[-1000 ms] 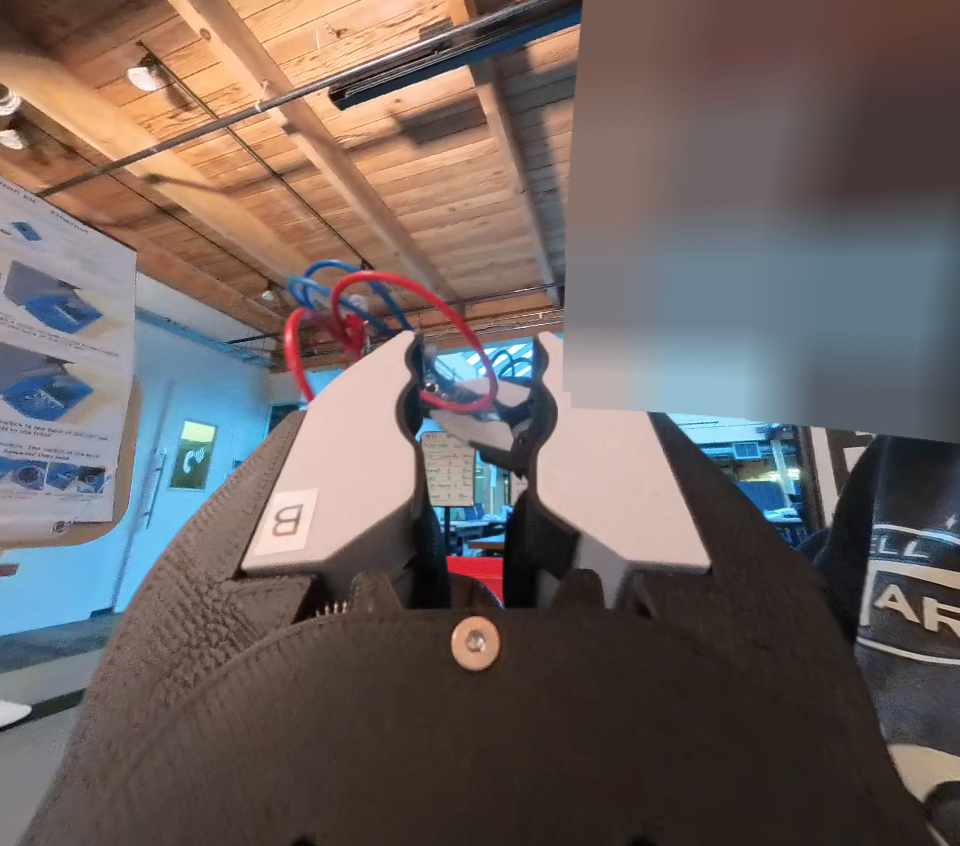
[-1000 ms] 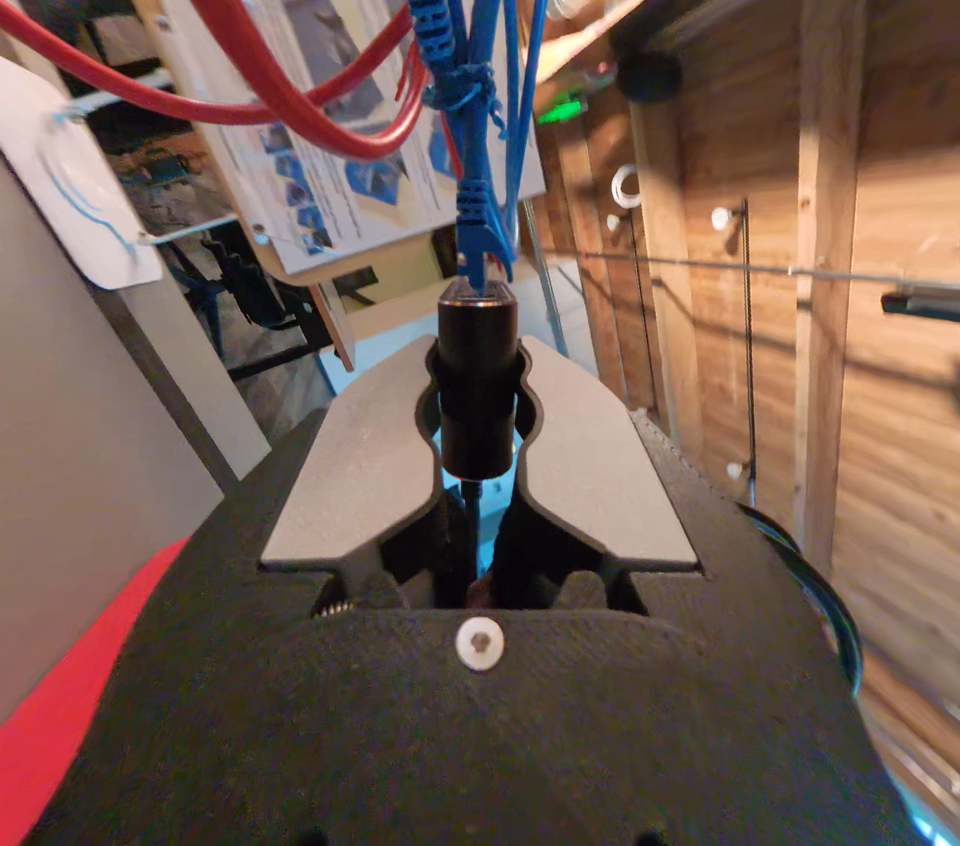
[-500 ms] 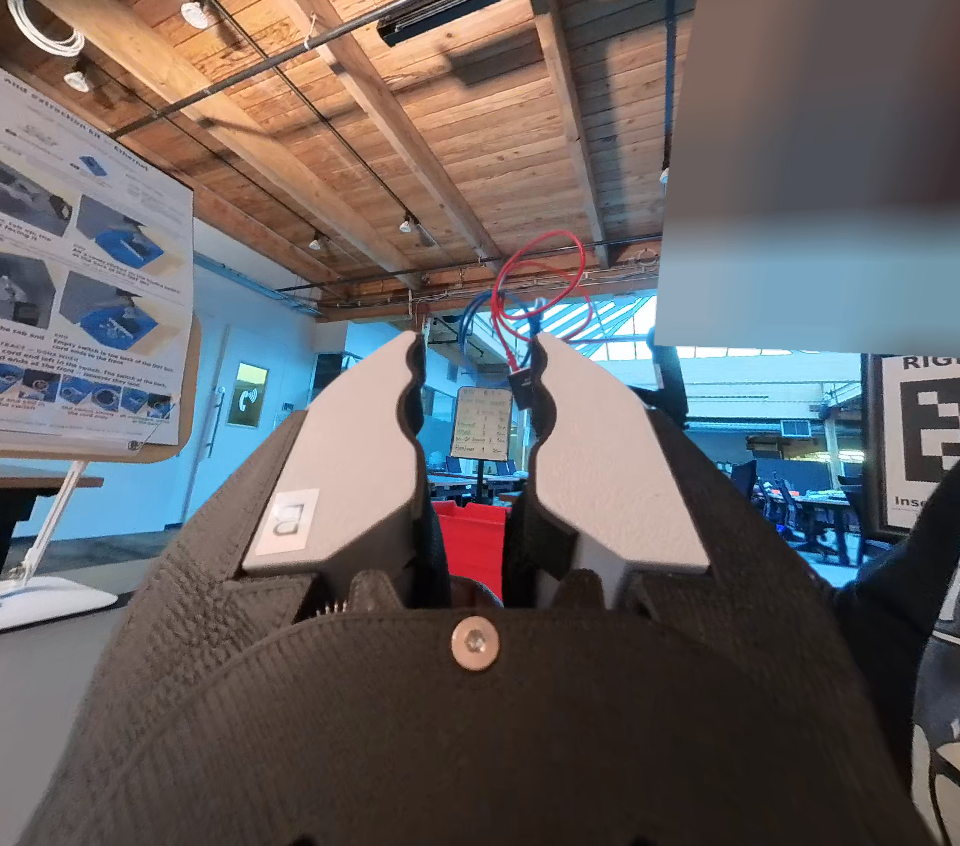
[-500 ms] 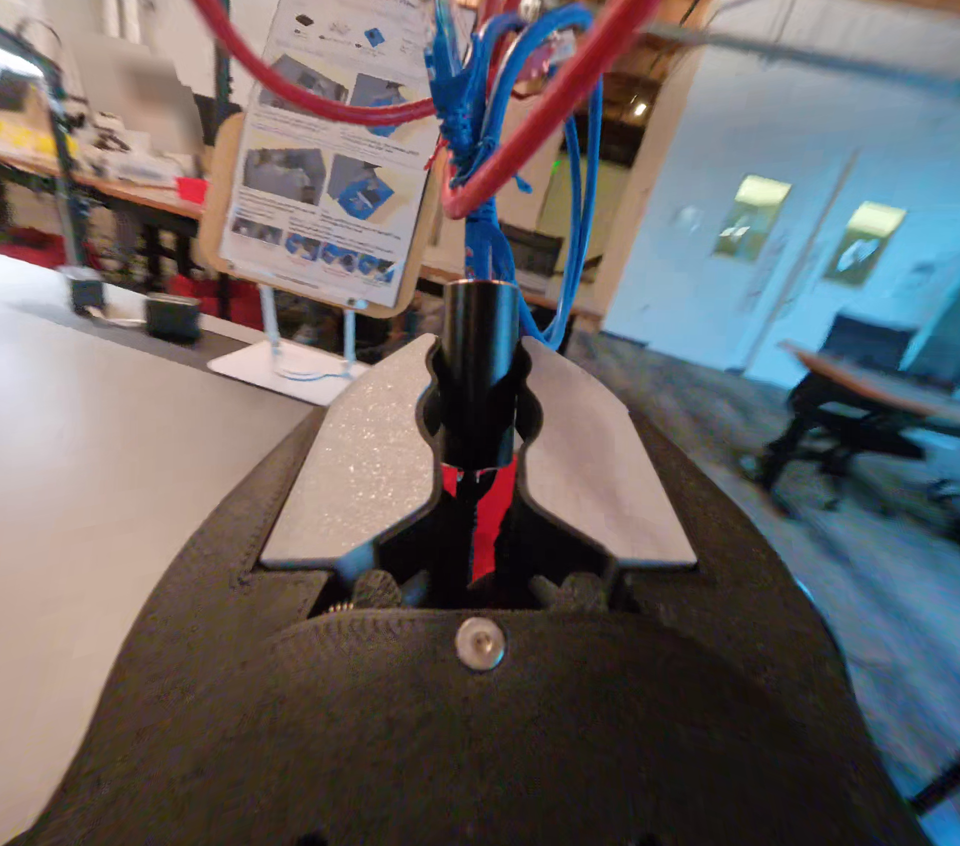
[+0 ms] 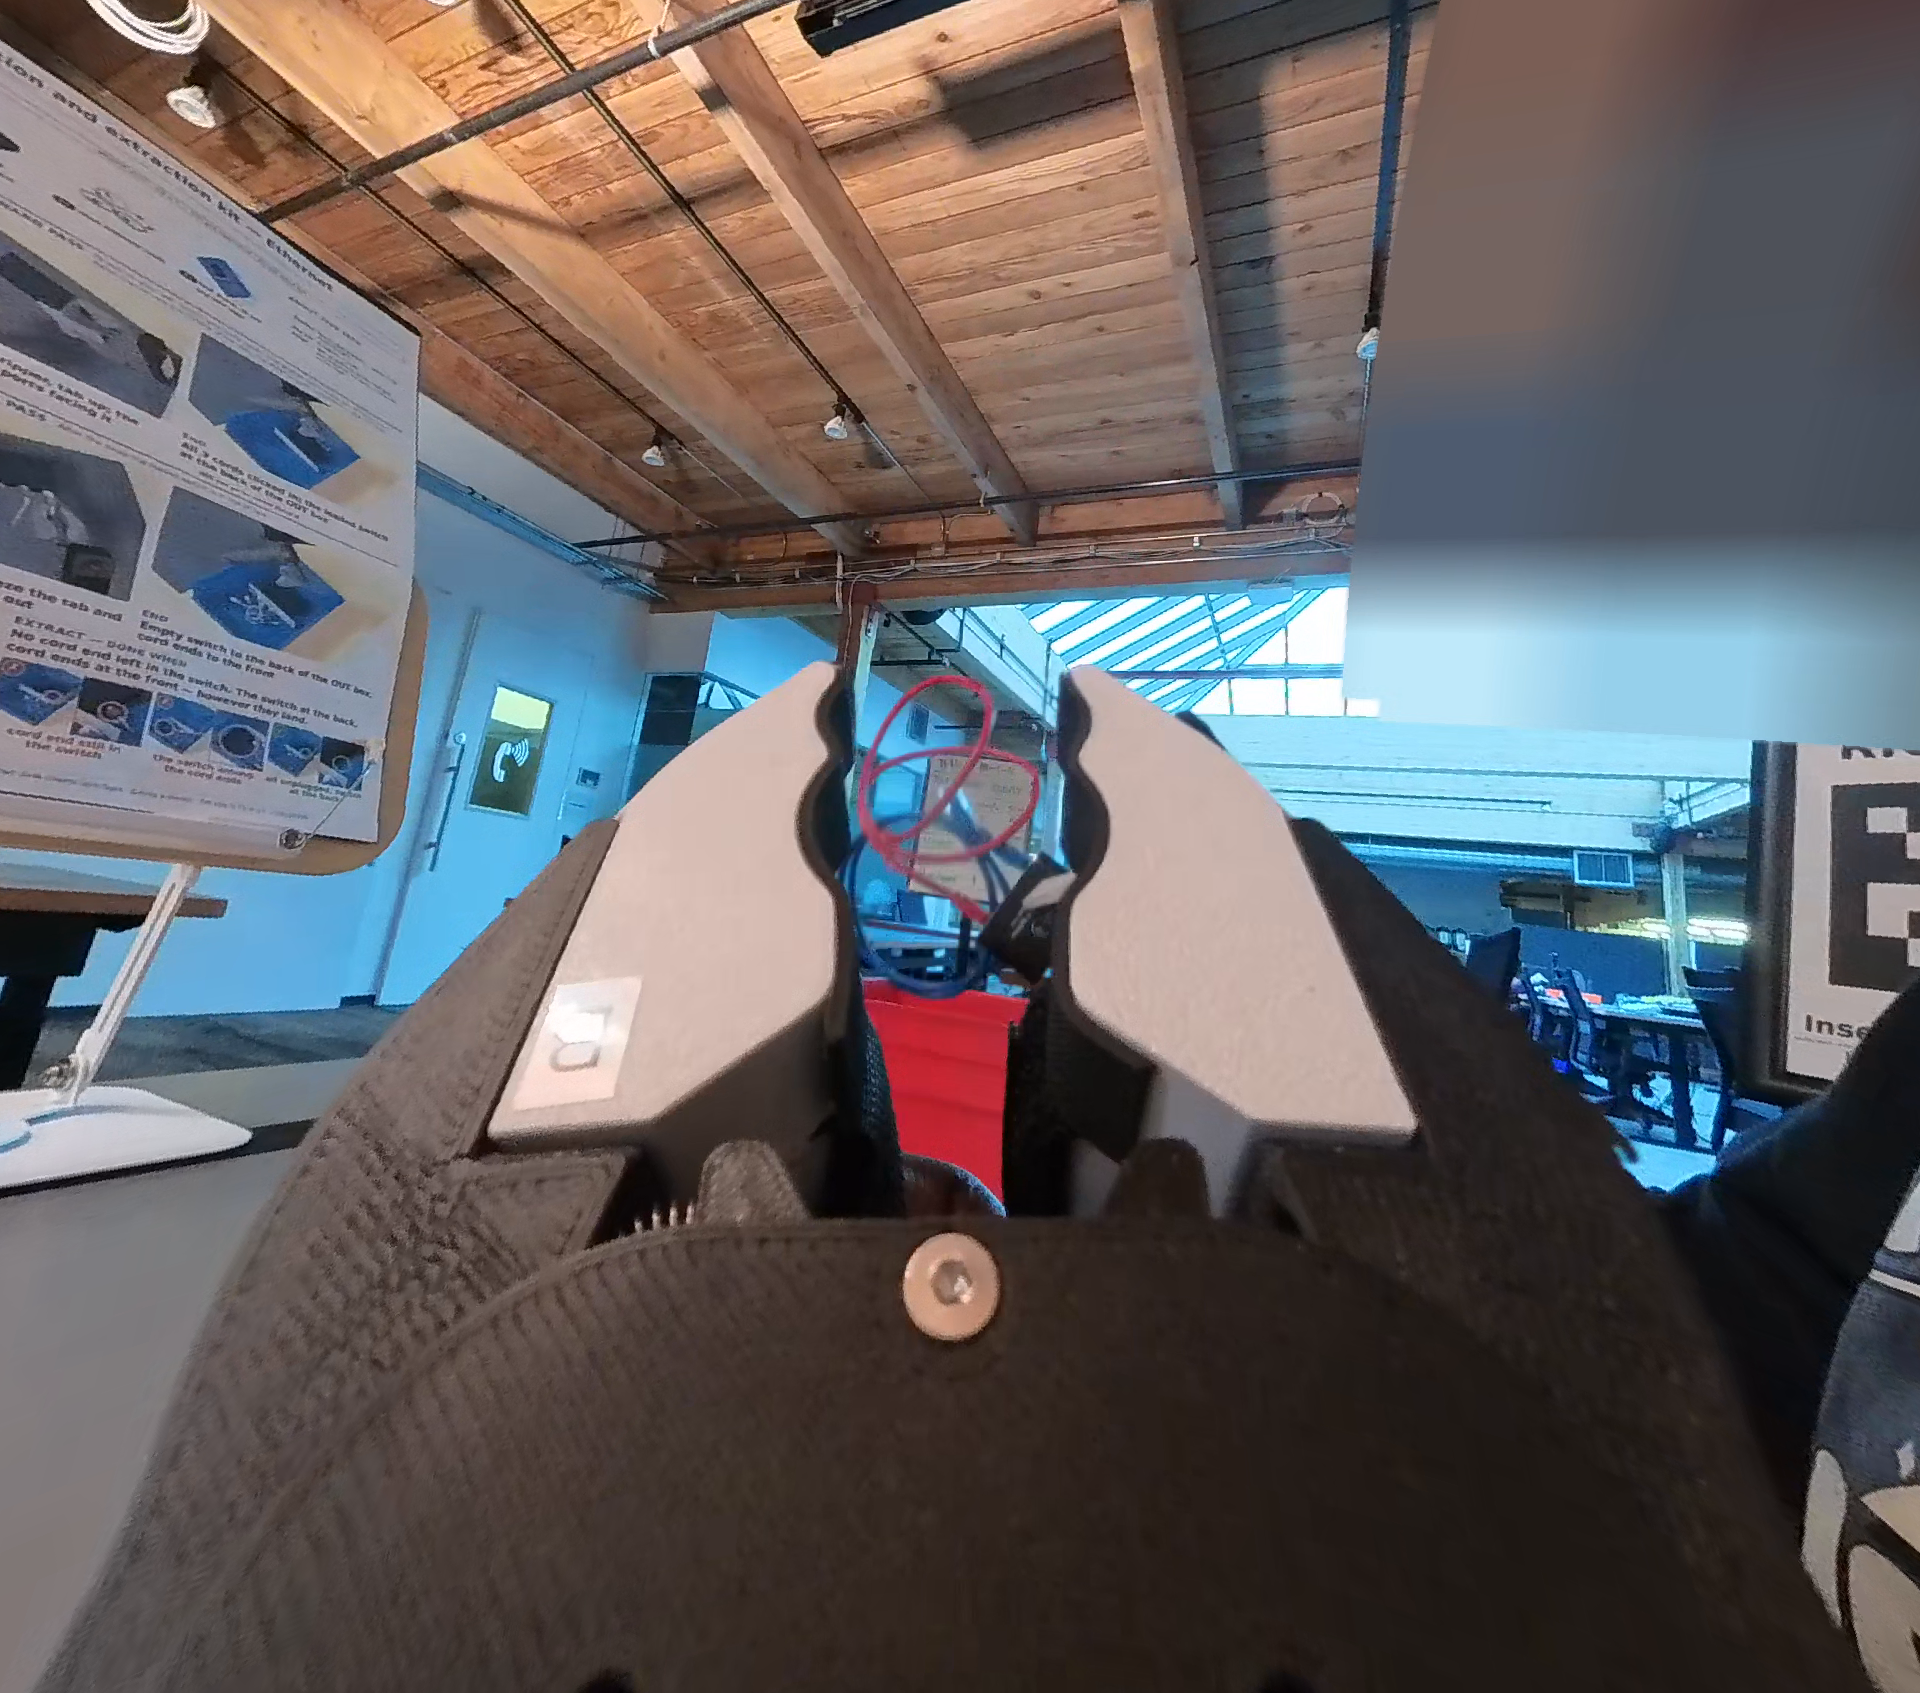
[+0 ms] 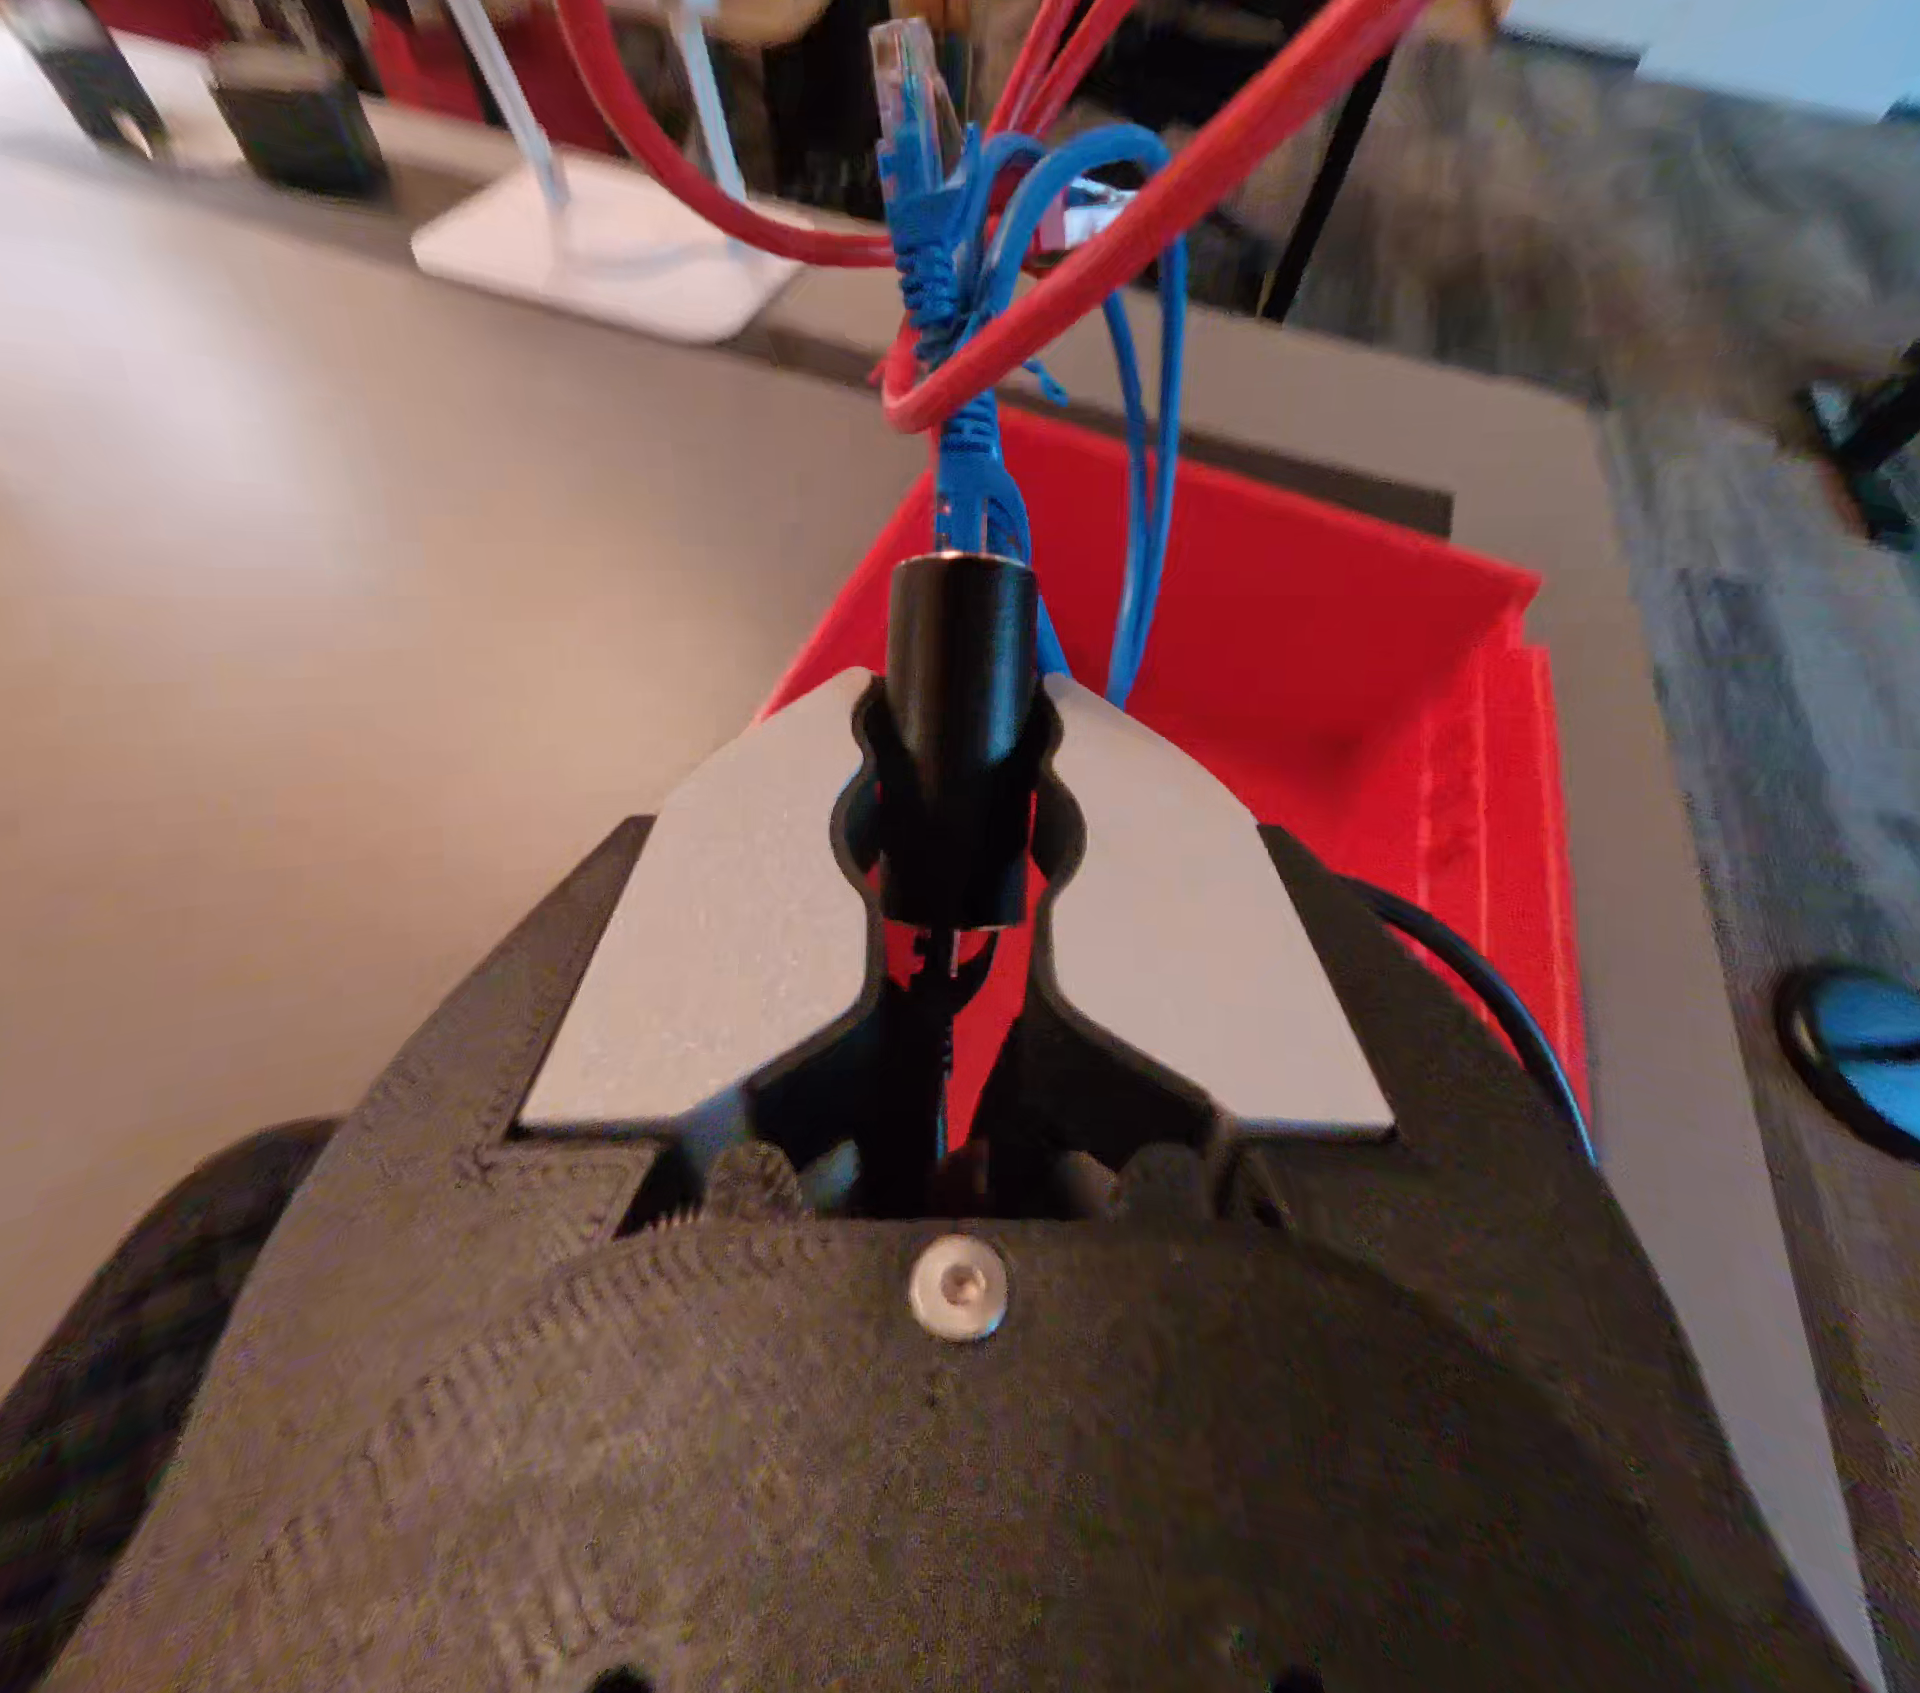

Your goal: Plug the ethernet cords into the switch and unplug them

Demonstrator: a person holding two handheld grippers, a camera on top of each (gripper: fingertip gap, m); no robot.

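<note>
Right claw (image 6: 961, 708) clamped on a black switch (image 6: 961, 687), held above the desk (image 6: 312, 500) over a red bin (image 6: 1299, 635). Blue cords (image 6: 977, 438) run from the switch's far end; red cords (image 6: 1143, 230) loop through them, one clear plug (image 6: 904, 74) sticking up free. Bin contents hidden. Left claw (image 5: 951, 687) open, gripping nothing, tilted up toward the ceiling; switch and cords show well beyond its gap.

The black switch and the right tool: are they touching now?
Touching. In the right wrist view the right tool is shut on the black switch; both fingers press its sides with no gap, and blue cords rise from it.
</note>
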